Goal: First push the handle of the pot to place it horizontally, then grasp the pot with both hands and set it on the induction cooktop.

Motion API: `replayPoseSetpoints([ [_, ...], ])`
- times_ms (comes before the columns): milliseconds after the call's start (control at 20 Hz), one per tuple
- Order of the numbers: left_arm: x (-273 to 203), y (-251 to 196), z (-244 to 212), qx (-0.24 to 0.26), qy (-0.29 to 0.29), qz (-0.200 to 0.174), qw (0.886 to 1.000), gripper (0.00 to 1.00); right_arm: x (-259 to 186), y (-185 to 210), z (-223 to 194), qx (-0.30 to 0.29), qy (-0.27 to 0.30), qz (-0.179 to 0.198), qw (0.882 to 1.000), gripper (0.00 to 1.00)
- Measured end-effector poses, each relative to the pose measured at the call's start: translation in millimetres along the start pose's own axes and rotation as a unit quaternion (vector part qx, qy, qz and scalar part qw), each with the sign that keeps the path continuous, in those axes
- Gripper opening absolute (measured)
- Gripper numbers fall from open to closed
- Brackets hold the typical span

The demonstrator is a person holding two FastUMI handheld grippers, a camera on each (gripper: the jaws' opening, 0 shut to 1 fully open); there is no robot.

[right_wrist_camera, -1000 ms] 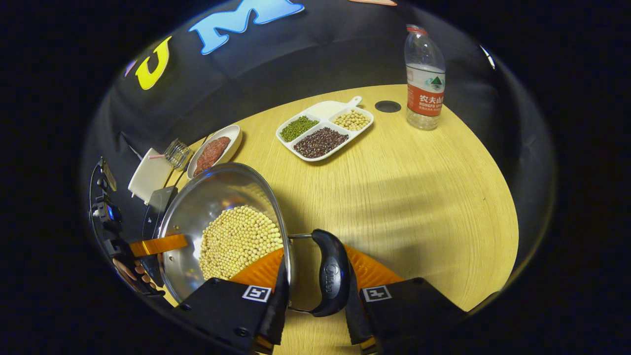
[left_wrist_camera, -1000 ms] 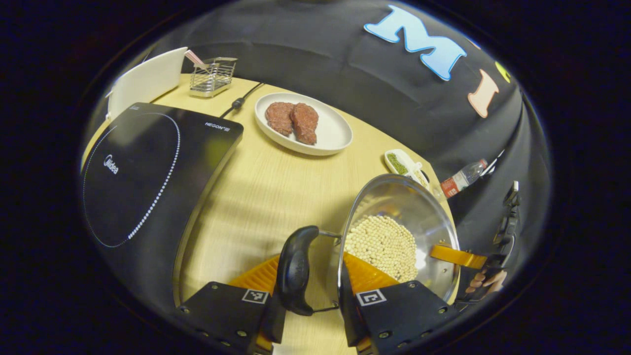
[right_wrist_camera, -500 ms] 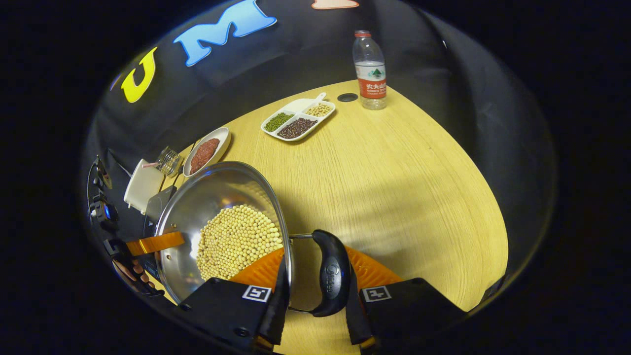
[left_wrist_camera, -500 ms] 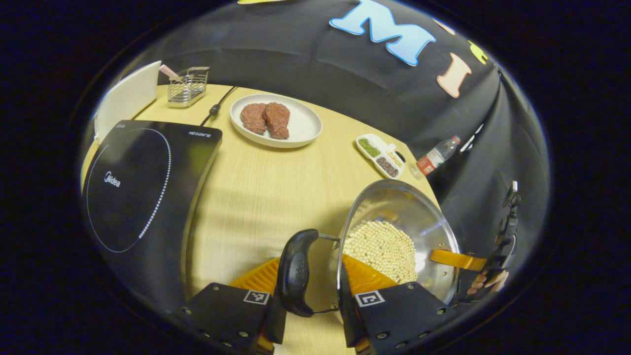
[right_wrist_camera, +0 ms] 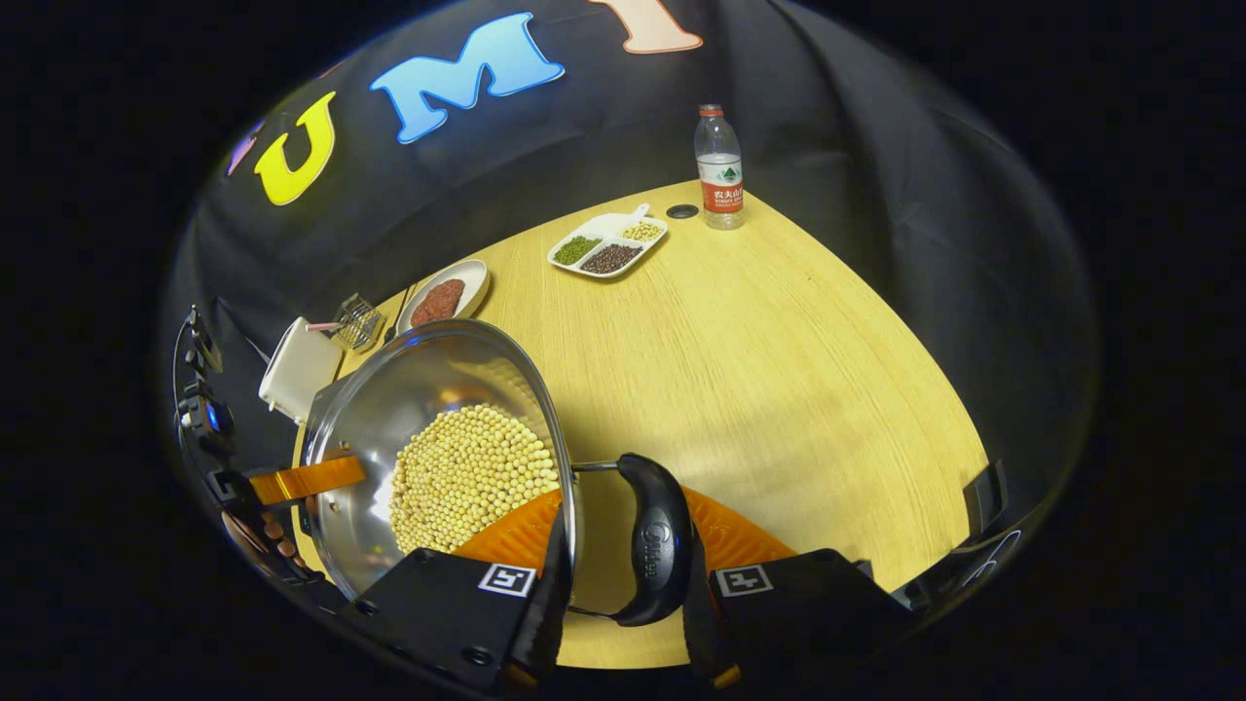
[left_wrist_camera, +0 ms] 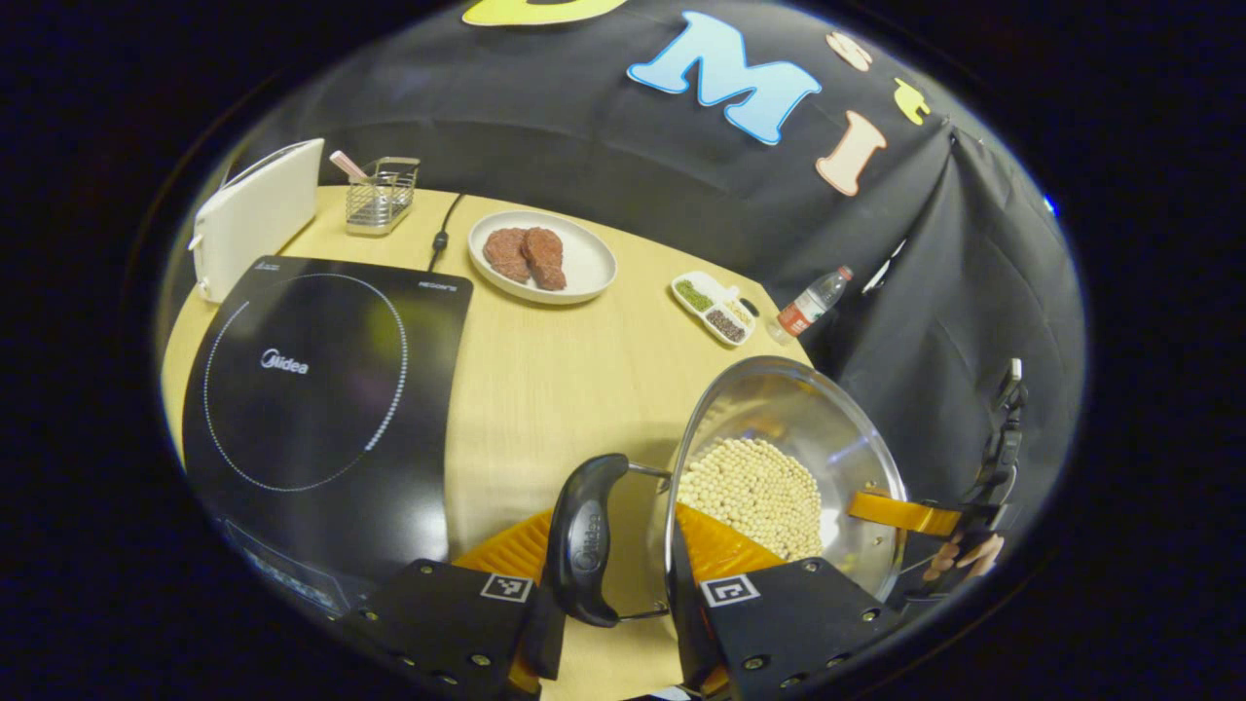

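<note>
The stainless pot (left_wrist_camera: 779, 467), loaded with soybeans (left_wrist_camera: 754, 492), is held off the desk (left_wrist_camera: 555, 380) by both side handles, so the handle-levelling step and the two-handed grasp are judged done. What is left is carrying it left and setting it down on the induction cooktop (left_wrist_camera: 311, 389), whose glass top is bare and lies to the pot's left on the desk, well apart from it.

The left gripper (left_wrist_camera: 611, 584) is seen with its jaws clamped on the pot's left handle (left_wrist_camera: 584, 540), one on each side of the black grip. In the right gripper view the right gripper (right_wrist_camera: 623, 584) is clamped the same way on the right handle (right_wrist_camera: 659, 540). Both grippers point inward at the pot from opposite sides and tilt downward. The pot rim appears roughly level between them, with the beans lying flat.
</note>
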State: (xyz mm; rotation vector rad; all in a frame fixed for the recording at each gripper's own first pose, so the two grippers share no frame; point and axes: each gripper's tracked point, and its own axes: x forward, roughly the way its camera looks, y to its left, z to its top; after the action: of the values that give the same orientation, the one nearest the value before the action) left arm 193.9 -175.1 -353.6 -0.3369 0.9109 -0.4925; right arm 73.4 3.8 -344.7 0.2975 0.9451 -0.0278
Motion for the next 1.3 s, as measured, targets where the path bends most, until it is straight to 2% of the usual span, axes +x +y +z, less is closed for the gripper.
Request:
replayPoseSetpoints([
  [100,-17.6,10.1,1.4,-0.001,-0.008,-0.003,1.000,0.47,-8.9,17.3,-7.9,0.000,-0.002,0.002,1.000,0.51],
  [150,-26.5,16.0,-0.2,-0.002,-0.007,-0.002,1.000,0.43,-13.5,25.2,-11.2,-0.004,-0.003,0.003,1.000,0.51],
  [250,-45.3,29.9,-2.5,-0.011,-0.010,0.001,1.000,0.48,-20.7,43.4,-17.4,-0.013,-0.004,0.007,1.000,0.52],
  [300,-53.4,37.5,-4.2,-0.016,-0.011,0.004,1.000,0.43,-22.9,53.4,-19.4,-0.018,-0.005,0.009,1.000,0.51],
  [350,-60.3,45.8,-3.4,-0.022,-0.013,0.006,1.000,0.47,-24.1,63.2,-21.1,-0.023,-0.006,0.012,1.000,0.52],
  [450,-73.1,64.3,-2.4,-0.031,-0.017,0.012,0.999,0.47,-23.3,84.1,-24.1,-0.034,-0.005,0.019,0.999,0.53],
  [500,-80.4,72.8,-1.5,-0.036,-0.020,0.015,0.999,0.43,-22.1,94.1,-23.7,-0.040,-0.004,0.022,0.999,0.52],
  [950,-121.2,160.7,22.9,-0.074,-0.052,0.055,0.994,0.43,8.2,192.8,-20.8,-0.081,0.014,0.064,0.995,0.51],
  [1000,-125.8,169.0,26.3,-0.075,-0.057,0.059,0.994,0.47,11.5,203.1,-20.0,-0.082,0.015,0.070,0.994,0.51],
  [1050,-130.4,178.0,30.4,-0.074,-0.060,0.063,0.993,0.47,15.7,211.5,-20.1,-0.079,0.020,0.074,0.994,0.52],
  [1100,-135.5,185.9,34.5,-0.075,-0.063,0.068,0.993,0.43,20.6,220.4,-22.0,-0.073,0.027,0.078,0.994,0.53],
  [1300,-141.7,215.7,51.2,-0.071,-0.072,0.078,0.992,0.43,33.7,251.7,-19.2,-0.064,0.032,0.091,0.993,0.50],
])
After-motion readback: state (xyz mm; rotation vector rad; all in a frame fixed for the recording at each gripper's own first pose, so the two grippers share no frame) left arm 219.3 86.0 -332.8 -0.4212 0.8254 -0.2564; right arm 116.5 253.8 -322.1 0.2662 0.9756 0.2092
